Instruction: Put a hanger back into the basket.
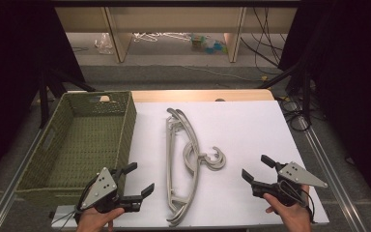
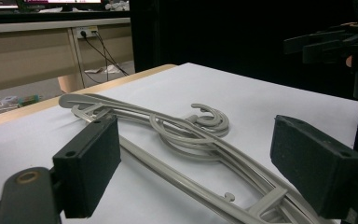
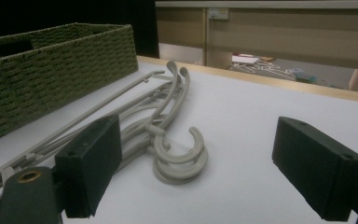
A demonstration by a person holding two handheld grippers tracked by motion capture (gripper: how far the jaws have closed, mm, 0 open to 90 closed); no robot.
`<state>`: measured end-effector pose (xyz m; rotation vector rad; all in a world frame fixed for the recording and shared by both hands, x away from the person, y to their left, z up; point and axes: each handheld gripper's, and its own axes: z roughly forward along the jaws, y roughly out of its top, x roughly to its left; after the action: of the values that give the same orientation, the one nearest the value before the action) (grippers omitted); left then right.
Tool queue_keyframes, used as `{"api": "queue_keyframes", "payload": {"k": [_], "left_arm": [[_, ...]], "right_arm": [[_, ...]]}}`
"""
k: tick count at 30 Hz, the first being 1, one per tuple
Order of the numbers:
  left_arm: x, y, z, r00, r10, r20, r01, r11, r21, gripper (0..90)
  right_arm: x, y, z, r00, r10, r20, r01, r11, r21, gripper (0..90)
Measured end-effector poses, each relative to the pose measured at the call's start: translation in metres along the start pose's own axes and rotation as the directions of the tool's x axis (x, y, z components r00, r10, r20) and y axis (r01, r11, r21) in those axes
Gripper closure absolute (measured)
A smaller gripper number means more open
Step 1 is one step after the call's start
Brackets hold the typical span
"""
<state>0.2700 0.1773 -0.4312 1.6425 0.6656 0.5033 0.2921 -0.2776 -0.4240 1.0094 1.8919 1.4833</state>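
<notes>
Both claws, left gripper and right gripper, are held wide open, empty, flanking the stacked hangers on the white sheet beside the basket. Risk: nested hooks snag, so several get lifted together.

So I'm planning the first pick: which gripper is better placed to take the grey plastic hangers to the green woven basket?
Left, probably. The left gripper is open between the grey plastic hangers and the green woven basket; the right gripper sits across the hangers.
</notes>
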Motion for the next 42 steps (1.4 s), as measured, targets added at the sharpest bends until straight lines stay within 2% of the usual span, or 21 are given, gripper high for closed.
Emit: {"api": "queue_keyframes", "payload": {"k": [4,5,7,12,14,20,21,24,25,26,27,28,29,34,35,37,38,39,40,41,42], "left_arm": [[0.000,0.000,0.000,0.9999,0.011,0.007,-0.011,0.9999,-0.001,15.9],[-0.002,-0.001,0.000,0.9999,-0.011,-0.001,0.011,0.9999,0.000,15.9],[0.000,0.000,0.000,0.9999,0.014,0.008,-0.014,0.9999,0.003,15.9],[-0.001,0.000,0.001,0.9997,0.015,0.018,-0.016,0.9999,0.007,15.8],[-0.003,0.000,0.002,0.9999,-0.002,0.016,0.002,1.0000,0.010,15.8],[-0.007,0.004,0.006,1.0000,-0.001,0.001,0.001,0.9988,0.050,16.0],[-0.008,0.005,0.007,0.9998,-0.021,0.000,0.021,0.9980,0.060,15.9],[-0.011,0.007,0.011,1.0000,-0.009,0.002,0.009,0.9962,0.086,16.1],[-0.015,0.008,0.018,0.9998,-0.018,0.009,0.017,0.9929,0.118,16.1],[-0.016,0.010,0.022,0.9996,-0.017,0.023,0.014,0.9924,0.122,17.0],[-0.019,0.012,0.027,0.9980,-0.044,0.045,0.037,0.9872,0.155,19.6],[-0.019,0.012,0.027,0.9980,-0.044,0.045,0.037,0.9872,0.155,23.3],[-0.025,0.015,0.039,0.9916,-0.058,0.116,0.034,0.9803,0.195,23.0],[-0.042,0.017,0.071,0.9834,-0.022,0.180,-0.036,0.9488,0.314,26.2],[-0.044,0.017,0.078,0.9828,-0.016,0.184,-0.050,0.9362,0.348,27.3],[-0.047,0.016,0.091,0.9829,-0.005,0.184,-0.068,0.9181,0.390,28.0],[-0.047,0.015,0.099,0.9843,-0.027,0.174,-0.053,0.8966,0.440,30.3],[-0.047,0.015,0.099,0.9843,-0.027,0.174,-0.053,0.8966,0.440,32.7],[-0.044,0.014,0.110,0.9840,-0.055,0.169,-0.035,0.8735,0.486,32.8],[-0.042,0.013,0.114,0.9833,-0.074,0.166,-0.020,0.8643,0.503,33.5],[-0.039,0.012,0.119,0.9826,-0.088,0.164,-0.012,0.8489,0.528,35.2]], "right_arm": [[0.000,0.000,0.001,1.0000,-0.005,0.001,0.005,1.000,-0.001,16.6],[0.000,0.000,0.001,1.0000,-0.006,0.000,0.006,1.000,0.000,16.6],[0.001,-0.001,0.002,1.0000,-0.006,0.005,0.006,1.000,-0.003,16.6],[0.001,-0.001,0.002,1.0000,-0.005,0.005,0.005,1.000,-0.002,16.6],[0.001,-0.001,0.002,1.0000,-0.004,0.002,0.004,1.000,0.001,16.7],[0.001,-0.001,0.003,1.0000,-0.004,-0.004,0.004,1.000,-0.002,16.7],[0.001,-0.001,0.003,1.0000,-0.004,-0.003,0.004,1.000,-0.002,16.7],[0.000,-0.001,0.002,1.0000,-0.005,0.004,0.005,1.000,0.014,16.7],[0.001,-0.001,0.001,0.9997,0.025,0.004,-0.025,0.999,0.029,16.7],[0.000,-0.002,0.002,1.0000,0.001,0.010,-0.002,1.000,0.014,16.8],[0.000,-0.002,0.002,1.0000,0.007,0.007,-0.007,1.000,0.019,16.8],[-0.001,-0.002,0.002,1.0000,0.008,0.006,-0.008,1.000,0.018,16.8],[-0.001,-0.002,0.003,0.9999,0.009,0.006,-0.009,1.000,0.020,17.0],[0.000,-0.002,0.004,0.9999,0.008,0.007,-0.008,1.000,0.005,18.2],[0.000,-0.002,0.003,0.9999,0.007,0.009,-0.007,1.000,0.005,18.2],[0.001,-0.002,0.002,0.9995,0.032,0.004,-0.032,0.999,0.022,18.2],[-0.001,-0.002,0.003,1.0000,0.000,0.005,0.000,1.000,0.003,18.2],[-0.001,-0.002,0.003,1.0000,0.000,0.005,0.000,1.000,0.003,18.2],[-0.001,-0.002,0.003,1.0000,-0.002,0.002,0.002,1.000,0.003,18.1],[0.000,-0.001,0.002,0.9998,0.018,0.002,-0.018,1.000,0.015,18.2],[0.000,-0.001,0.003,1.0000,0.001,-0.001,-0.001,1.000,0.004,18.2]]}}
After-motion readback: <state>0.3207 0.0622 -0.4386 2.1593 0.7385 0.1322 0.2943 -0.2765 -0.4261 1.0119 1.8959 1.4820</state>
